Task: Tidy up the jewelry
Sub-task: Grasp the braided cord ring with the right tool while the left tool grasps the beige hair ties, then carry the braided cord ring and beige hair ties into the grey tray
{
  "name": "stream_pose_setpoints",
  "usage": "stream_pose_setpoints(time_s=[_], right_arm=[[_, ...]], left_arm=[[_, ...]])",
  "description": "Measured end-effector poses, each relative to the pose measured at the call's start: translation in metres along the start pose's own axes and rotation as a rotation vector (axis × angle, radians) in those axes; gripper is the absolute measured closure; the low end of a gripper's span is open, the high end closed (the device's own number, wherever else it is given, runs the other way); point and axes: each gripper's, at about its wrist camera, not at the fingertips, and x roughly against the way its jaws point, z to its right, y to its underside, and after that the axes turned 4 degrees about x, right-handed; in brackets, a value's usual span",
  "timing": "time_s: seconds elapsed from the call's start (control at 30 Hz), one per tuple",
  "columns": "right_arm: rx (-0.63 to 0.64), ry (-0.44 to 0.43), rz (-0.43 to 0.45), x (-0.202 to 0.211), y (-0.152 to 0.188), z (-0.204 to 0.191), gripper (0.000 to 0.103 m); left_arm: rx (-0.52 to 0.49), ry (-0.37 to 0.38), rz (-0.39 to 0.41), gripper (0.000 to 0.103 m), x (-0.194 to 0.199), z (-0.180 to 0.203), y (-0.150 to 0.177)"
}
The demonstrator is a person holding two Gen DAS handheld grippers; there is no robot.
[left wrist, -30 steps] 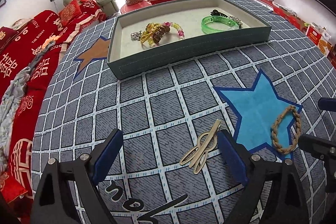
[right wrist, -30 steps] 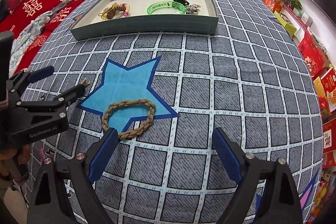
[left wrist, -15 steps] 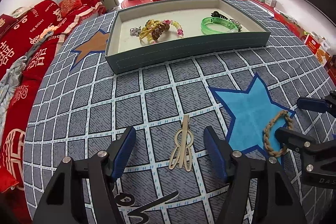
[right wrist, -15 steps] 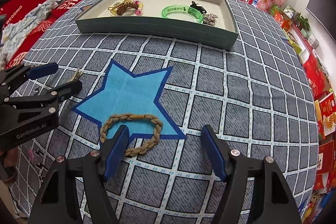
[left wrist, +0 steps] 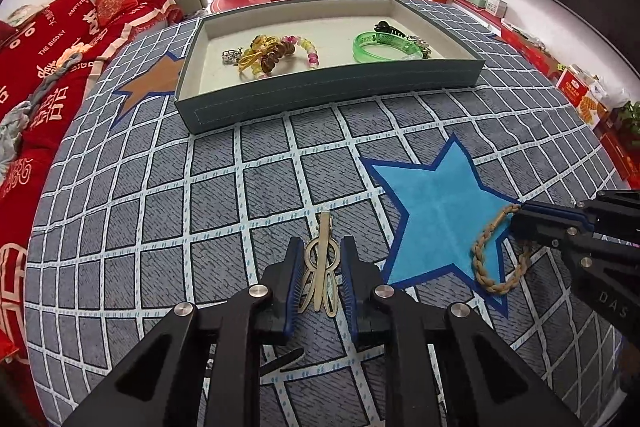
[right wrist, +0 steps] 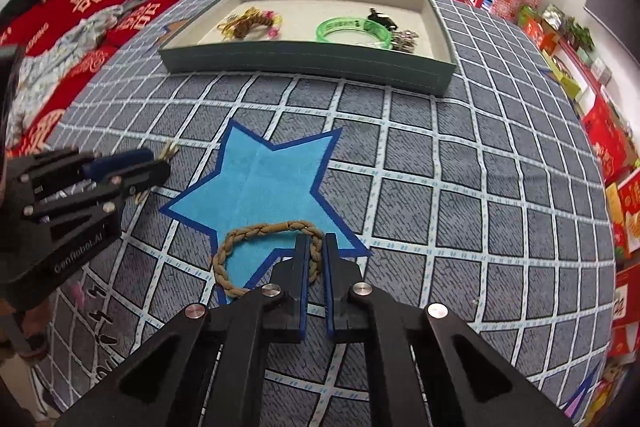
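Left wrist view: left gripper (left wrist: 320,275) had its jaws narrowed around the gold hair clip (left wrist: 321,265), which lay flat on the grid cloth (left wrist: 160,207); contact with the pads could not be confirmed. Tray (left wrist: 328,89) sat beyond.

Right wrist view: right gripper (right wrist: 316,259) was clamped on the braided bracelet (right wrist: 264,231), lying on the blue star (right wrist: 260,183).

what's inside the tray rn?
Inside the tray: a green bangle, a pink bead bracelet, tangled gold and brown pieces, a black clip and silver bits. The near wall hides the front floor strip.
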Motion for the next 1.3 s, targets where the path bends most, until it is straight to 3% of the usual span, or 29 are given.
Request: stream_pose_setpoints(time_s=[0.3,0.63,1.3], right_arm=[[-0.094,-0.042,0.039,0.020,0.002,0.024,0.096],[-0.124,-0.074,0.087,0.044,-0.004,0.029,0.096],[-0.175,-0.127,0.160,0.067,-0.047,0.046,0.096]], left_arm=[[0.084,0.073,0.040,0.071,0.024,-0.011,0.001],[0.091,0.065,0.094,0.071,0.047,-0.010,-0.010],[0.096,0.070,0.161,0.071,0.067,-0.022,-0.043]])
